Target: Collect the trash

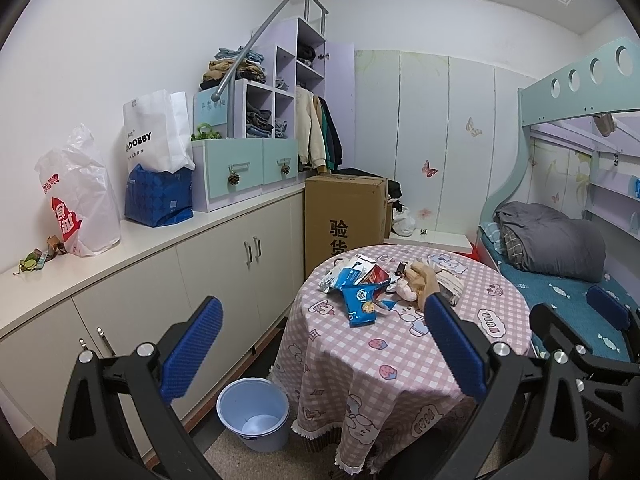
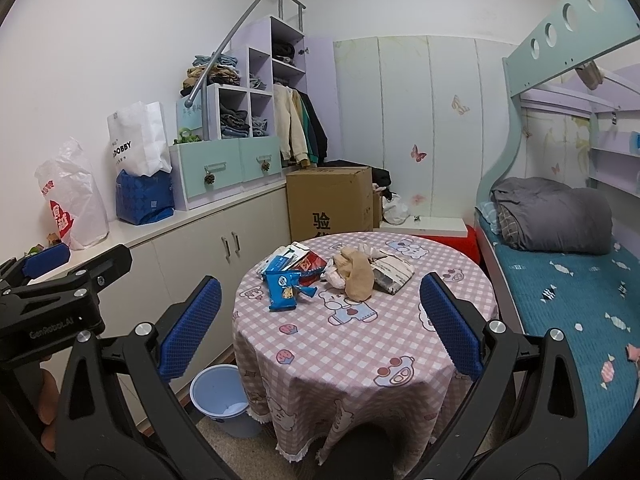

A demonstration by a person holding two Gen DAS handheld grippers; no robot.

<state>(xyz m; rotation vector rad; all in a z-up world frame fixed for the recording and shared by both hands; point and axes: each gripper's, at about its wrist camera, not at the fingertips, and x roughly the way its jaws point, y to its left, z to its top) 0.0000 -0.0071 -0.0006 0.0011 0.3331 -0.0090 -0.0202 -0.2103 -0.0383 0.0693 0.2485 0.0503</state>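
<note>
Both our left gripper (image 1: 324, 344) and right gripper (image 2: 320, 324) were wide and empty. Wrappers (image 2: 284, 284) lay piled on the bench (image 2: 360, 344); a grab might snag the cloth or miss the bin (image 2: 218, 394), maybe.

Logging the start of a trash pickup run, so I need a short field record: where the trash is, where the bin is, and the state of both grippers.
trash: blue snack wrapper and other packets piled on the round table
bin: light blue bucket on the floor left of the table
left gripper: open, empty
right gripper: open, empty
</note>
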